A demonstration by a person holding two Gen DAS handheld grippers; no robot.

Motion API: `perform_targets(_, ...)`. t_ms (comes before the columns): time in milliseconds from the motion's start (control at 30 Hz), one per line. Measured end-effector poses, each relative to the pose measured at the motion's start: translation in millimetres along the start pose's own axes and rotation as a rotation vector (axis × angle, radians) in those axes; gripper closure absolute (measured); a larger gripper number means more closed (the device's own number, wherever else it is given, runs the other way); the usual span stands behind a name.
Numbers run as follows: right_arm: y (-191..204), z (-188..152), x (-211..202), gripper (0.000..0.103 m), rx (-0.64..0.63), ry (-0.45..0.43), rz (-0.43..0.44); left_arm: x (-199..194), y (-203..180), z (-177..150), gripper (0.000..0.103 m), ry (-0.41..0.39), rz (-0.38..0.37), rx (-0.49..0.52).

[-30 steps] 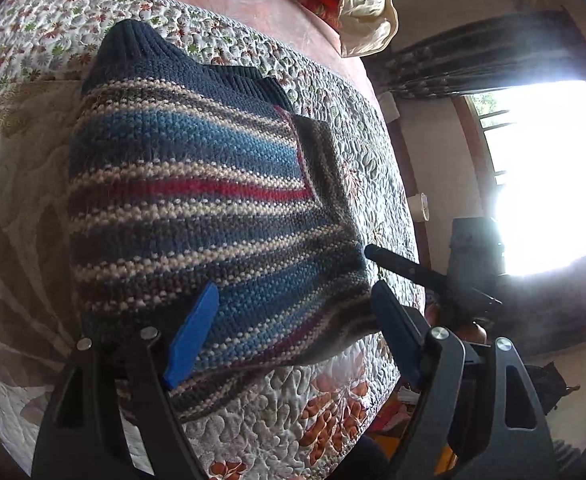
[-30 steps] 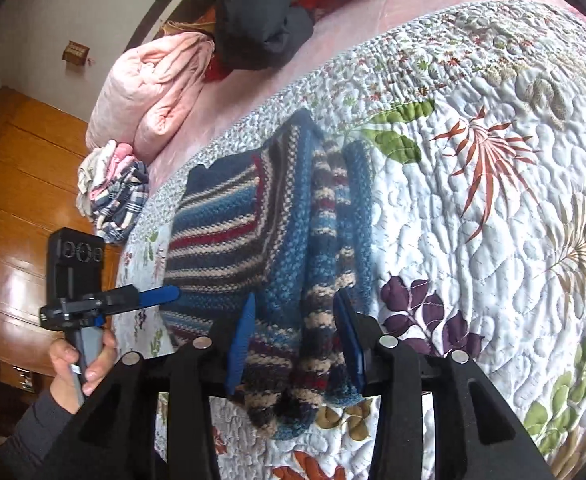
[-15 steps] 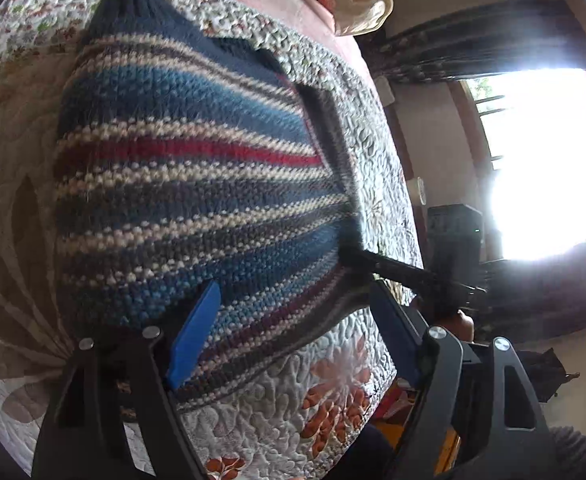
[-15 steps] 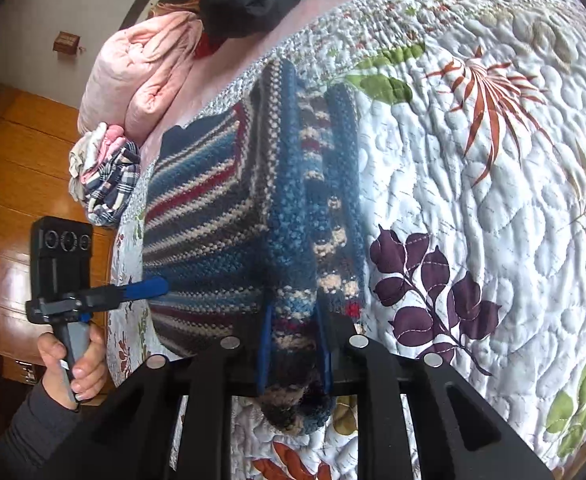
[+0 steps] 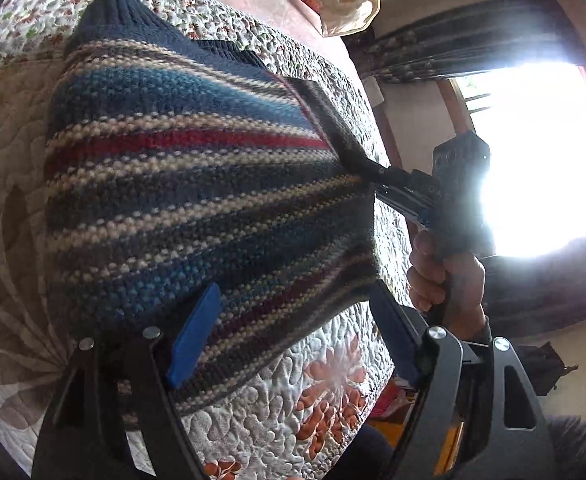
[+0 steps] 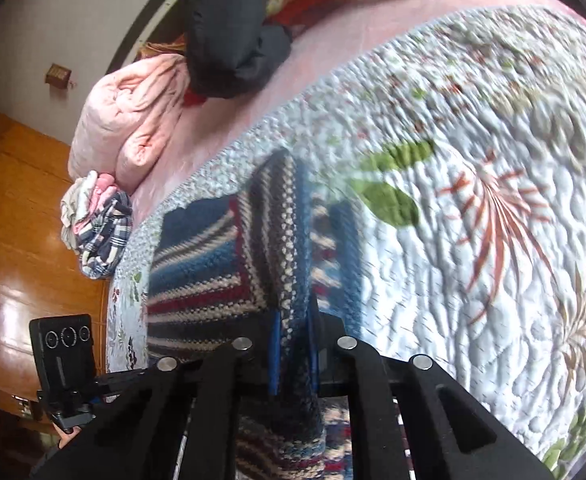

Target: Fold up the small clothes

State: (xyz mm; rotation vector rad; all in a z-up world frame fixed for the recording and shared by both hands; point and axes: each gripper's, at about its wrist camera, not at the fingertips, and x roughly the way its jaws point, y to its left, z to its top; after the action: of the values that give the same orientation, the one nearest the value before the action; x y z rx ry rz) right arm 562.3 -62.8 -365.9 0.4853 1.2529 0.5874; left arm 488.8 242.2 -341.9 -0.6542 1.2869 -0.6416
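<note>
Quilted bedspread (image 6: 473,128): my right gripper (image 6: 293,356) clenches the soft, heavy striped sweater's (image 5: 197,184) sleeve, my left gripper (image 5: 293,340) gaping at its hem.

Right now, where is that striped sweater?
The striped sweater lies on the floral quilt, its sleeve pinched in the right gripper.

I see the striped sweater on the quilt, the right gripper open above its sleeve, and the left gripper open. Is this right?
Not quite. The right gripper is not open: the right wrist view shows its fingers closed on the sleeve of the striped sweater. The sweater does lie on the quilt, and the left gripper is open.
</note>
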Motion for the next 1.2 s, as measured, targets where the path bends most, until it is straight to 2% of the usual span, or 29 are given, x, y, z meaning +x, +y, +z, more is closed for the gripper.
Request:
perform_targets(33,-9,-6,10,0.09,0.013,0.042,0.011,4,3,-1,0.031,0.013,0.015,-0.012)
perform_targets(100,-5,-8,2,0.086,-0.008,0.014,0.053,0,-1,1,0.031,0.012,0.005,-0.01)
perform_targets(167,-1,0,-10,0.074,0.014,-0.008,0.13,-18,-6,5,0.029,-0.026,-0.018,0.006)
perform_targets(200,1,7,-14,0.068,0.019,-0.021,0.134,-28,-6,9,0.028,-0.055,-0.019,0.014)
perform_targets(267,3,21,-16,0.049,0.03,-0.025,0.12,-48,-3,23,0.027,-0.111,-0.022,0.001)
perform_targets(333,3,32,-3,0.045,0.051,0.015,0.123,-59,4,40,0.027,-0.14,-0.019,-0.024)
perform_targets(400,7,40,13,0.044,0.036,0.061,0.1,-59,12,52,0.027,-0.14,0.021,-0.038)
perform_targets(433,8,41,24,0.048,0.033,0.107,0.111,-56,17,57,0.027,-0.127,0.032,-0.05)
perform_targets(467,13,41,32,0.078,0.02,0.137,0.113,-52,23,63,0.027,-0.113,0.048,-0.056)
perform_targets(500,19,41,32,0.082,-0.027,0.132,0.091,-48,26,66,0.027,-0.102,0.071,-0.056)
perform_targets(600,22,32,8,0.087,-0.086,0.01,0.065,-31,29,75,0.027,-0.074,0.106,-0.039)
perform_targets(667,3,22,-1,0.088,-0.043,-0.059,0.036,-19,25,80,0.028,-0.066,0.121,-0.014)
perform_targets(700,-8,17,4,0.088,-0.013,-0.059,0.023,-15,23,81,0.029,-0.066,0.135,-0.005)
perform_targets(767,-21,10,23,0.082,0.023,0.004,0.055,-7,14,82,0.024,-0.052,0.201,0.032)
perform_targets(800,-20,10,19,0.08,0.014,-0.003,0.053,-7,9,82,0.024,-0.042,0.221,0.053)
perform_targets(867,-12,17,2,0.071,0.003,-0.016,0.071,-17,-1,80,0.029,-0.053,0.234,0.083)
perform_targets(967,4,26,-37,0.07,-0.041,-0.114,0.075,-42,-14,75,0.029,-0.11,0.131,0.115)
perform_targets(1000,8,27,-43,0.07,-0.048,-0.119,0.106,-46,-18,72,0.029,-0.118,0.088,0.118)
perform_targets(1033,12,28,-41,0.07,-0.053,-0.09,0.144,-44,-17,71,0.029,-0.113,0.069,0.116)
perform_targets(1067,17,29,-31,0.07,-0.065,-0.039,0.164,-37,-11,73,0.029,-0.097,0.089,0.104)
perform_targets(1133,21,28,1,0.072,-0.066,0.062,0.15,-15,8,76,0.031,-0.043,0.159,0.05)
perform_targets(1167,21,27,19,0.084,-0.066,0.093,0.102,-8,19,76,0.04,-0.036,0.197,0.04)
perform_targets(1200,15,27,30,0.099,-0.07,0.097,0.048,-5,27,76,0.043,-0.042,0.219,0.037)
